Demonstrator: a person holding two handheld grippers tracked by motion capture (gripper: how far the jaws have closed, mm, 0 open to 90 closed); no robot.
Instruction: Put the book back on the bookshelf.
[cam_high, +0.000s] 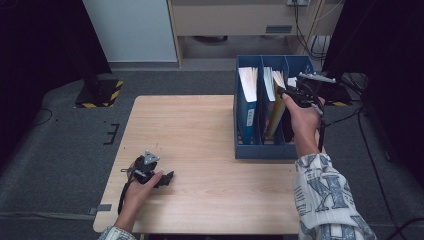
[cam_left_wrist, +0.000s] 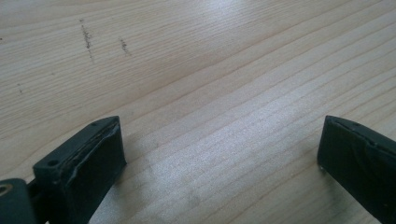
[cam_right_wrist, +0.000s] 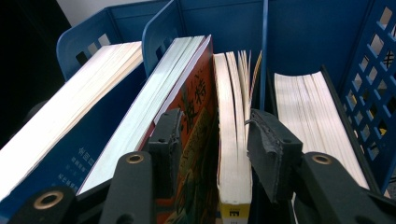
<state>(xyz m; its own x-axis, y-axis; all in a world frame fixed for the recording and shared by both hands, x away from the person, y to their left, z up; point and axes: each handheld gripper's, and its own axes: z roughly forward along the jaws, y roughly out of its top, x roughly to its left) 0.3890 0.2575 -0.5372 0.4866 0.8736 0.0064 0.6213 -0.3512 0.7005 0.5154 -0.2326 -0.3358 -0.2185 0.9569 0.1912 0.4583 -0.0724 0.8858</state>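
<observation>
Book (cam_right_wrist: 232, 140) between right claw (cam_right_wrist: 212, 149) pads

The right gripper (cam_high: 286, 93) reaches into the blue plastic file rack (cam_high: 260, 149) among upright books (cam_high: 274, 112). The left gripper (cam_high: 167, 177) rests on the pale wooden table (cam_high: 200, 130).

The left tool (cam_high: 167, 177) lies low at 7 o'clock, jaws wide apart, the left hand (cam_high: 142, 186) wrapped round its body. The right tool (cam_high: 282, 92) reaches toward 1 o'clock, jaws part-open, right hand (cam_high: 302, 117) raised, forearm outstretched.
</observation>
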